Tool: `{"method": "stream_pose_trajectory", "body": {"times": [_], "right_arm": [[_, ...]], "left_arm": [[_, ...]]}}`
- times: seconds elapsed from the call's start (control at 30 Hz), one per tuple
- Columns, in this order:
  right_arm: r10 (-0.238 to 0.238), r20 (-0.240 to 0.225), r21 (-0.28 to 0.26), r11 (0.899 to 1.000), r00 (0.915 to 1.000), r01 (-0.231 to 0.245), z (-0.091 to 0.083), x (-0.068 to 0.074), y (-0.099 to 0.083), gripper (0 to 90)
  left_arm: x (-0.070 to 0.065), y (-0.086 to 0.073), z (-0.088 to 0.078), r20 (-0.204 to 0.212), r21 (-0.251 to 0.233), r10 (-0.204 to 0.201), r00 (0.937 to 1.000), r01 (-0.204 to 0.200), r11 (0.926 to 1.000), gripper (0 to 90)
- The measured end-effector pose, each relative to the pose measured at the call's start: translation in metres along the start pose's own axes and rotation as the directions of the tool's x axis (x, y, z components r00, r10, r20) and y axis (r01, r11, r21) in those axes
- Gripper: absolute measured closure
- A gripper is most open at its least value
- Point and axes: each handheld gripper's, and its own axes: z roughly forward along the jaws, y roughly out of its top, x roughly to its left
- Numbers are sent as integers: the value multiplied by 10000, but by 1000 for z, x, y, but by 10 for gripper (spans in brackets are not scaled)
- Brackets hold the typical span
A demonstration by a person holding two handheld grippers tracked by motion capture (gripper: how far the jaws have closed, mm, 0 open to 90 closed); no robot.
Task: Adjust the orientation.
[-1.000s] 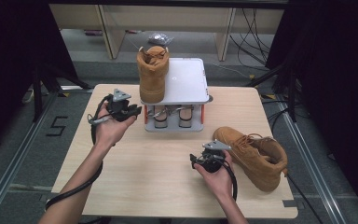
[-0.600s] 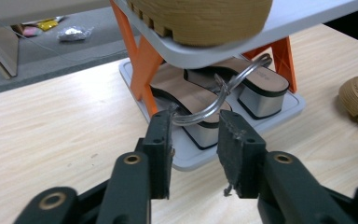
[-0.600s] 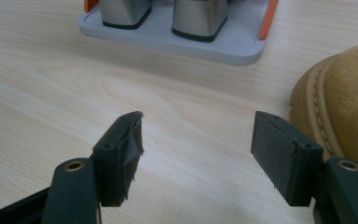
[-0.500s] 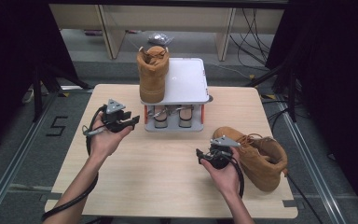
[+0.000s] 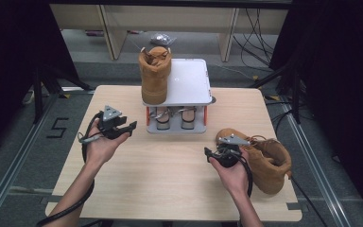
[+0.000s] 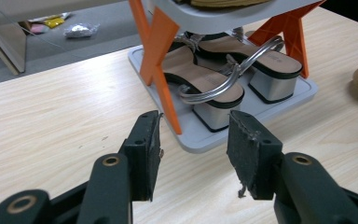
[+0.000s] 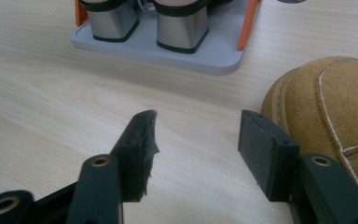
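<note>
Only floor mark (image 5: 58, 127) "5" legible

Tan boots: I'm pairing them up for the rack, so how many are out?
2. One tan boot stands upright on the shoe rack top shelf; the other tan boot lies on the table beside the right gripper.

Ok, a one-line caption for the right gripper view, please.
Open right tool over the wooden table, a tan boot at its right pad, the grey shoe rack beyond.
</note>
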Motion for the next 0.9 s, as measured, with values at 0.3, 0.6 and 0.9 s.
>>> {"method": "stream_pose_trajectory", "body": {"times": [0.3,0.6,0.9], "right_arm": [[-56,33,578,9983,10000,54,-11,-6,18,556],[-286,-23,1195,9924,9996,287,-19,-14,32,604],[-306,66,1756,9840,9995,290,-35,-33,48,642]], "left_arm": [[9,-16,-11,-206,-69,-227,9995,226,9997,534],[13,-26,-12,-207,-84,-429,9989,427,9991,529],[12,-29,-11,-170,-16,-482,9987,482,9988,525]]}}
